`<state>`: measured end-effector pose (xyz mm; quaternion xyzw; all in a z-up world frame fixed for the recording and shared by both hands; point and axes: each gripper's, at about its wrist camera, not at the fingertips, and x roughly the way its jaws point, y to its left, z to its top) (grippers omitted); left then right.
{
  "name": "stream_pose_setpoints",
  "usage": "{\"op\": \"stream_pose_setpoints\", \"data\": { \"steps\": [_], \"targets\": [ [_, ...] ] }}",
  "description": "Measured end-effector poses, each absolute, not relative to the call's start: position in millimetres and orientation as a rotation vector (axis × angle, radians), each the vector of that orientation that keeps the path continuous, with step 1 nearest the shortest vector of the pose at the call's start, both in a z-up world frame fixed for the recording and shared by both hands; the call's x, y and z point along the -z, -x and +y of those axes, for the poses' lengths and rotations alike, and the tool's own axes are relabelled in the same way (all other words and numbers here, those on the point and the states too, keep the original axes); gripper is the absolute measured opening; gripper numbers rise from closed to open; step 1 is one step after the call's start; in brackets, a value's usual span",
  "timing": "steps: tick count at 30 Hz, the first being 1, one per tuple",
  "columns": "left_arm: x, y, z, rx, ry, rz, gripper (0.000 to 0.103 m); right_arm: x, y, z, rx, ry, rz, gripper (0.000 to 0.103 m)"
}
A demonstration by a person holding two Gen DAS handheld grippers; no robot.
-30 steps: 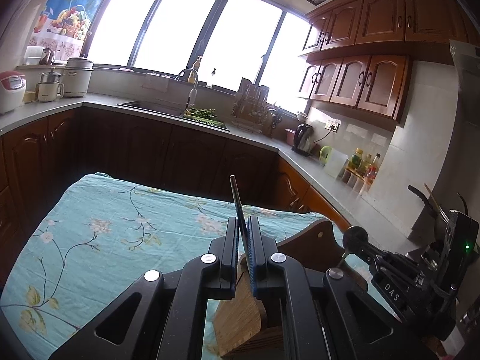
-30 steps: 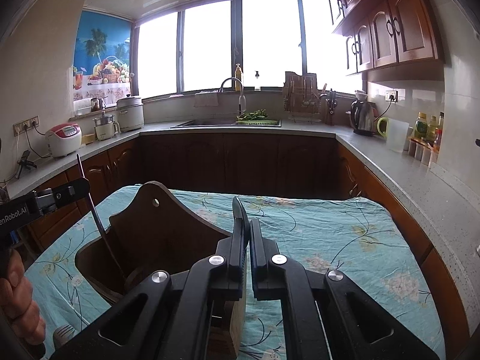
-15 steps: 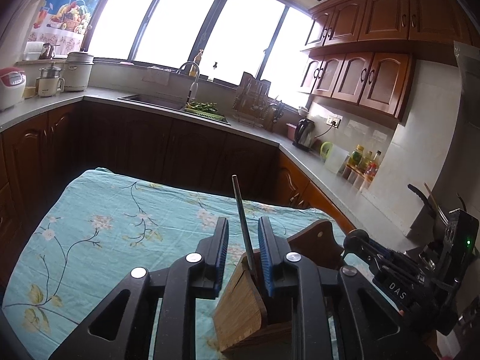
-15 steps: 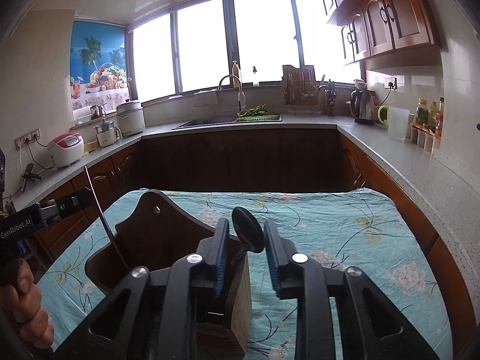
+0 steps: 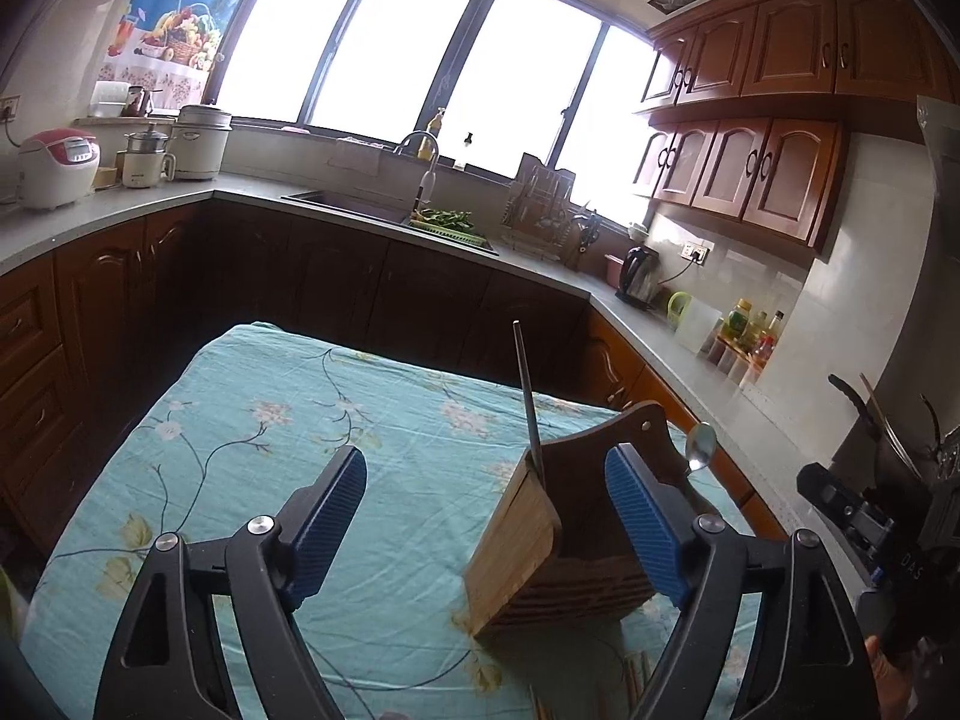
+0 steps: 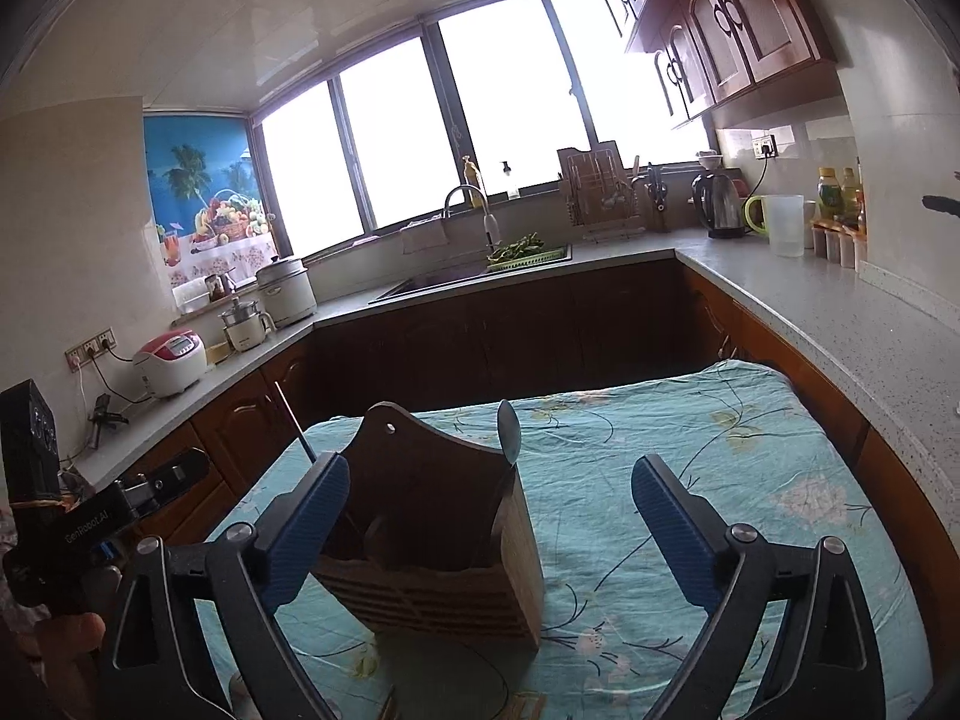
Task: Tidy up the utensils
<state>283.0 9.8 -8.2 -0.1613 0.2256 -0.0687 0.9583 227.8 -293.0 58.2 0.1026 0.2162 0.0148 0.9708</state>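
I see a broad window point(image 5: 420, 60) blazing white across the top of the frame, washing the kitchen in daylight. A fruit poster point(image 5: 174, 18) hangs at upper left, above a grey countertop point(image 5: 150, 204) that wraps around dark wooden lower cabinets point(image 5: 336, 288). Reddish wall cabinets point(image 5: 780, 96) fill the upper right over pale tiles. A sink faucet point(image 5: 423, 162) sits centre, a kettle point(image 5: 639, 276) to its right. A floral teal tablecloth point(image 5: 270, 438) covers the lower frame.
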Motion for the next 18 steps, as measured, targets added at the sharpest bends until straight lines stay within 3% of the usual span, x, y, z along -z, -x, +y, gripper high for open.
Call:
{"op": "stream_pose_setpoints", "data": {
  "steps": [18],
  "targets": [
    [-10.1, -179.4, 7.9, 0.165, 0.322, 0.6, 0.088, -32.6, -127.9, -294.9, -0.027, -0.311, 0.543, 0.101]
  ]
}}
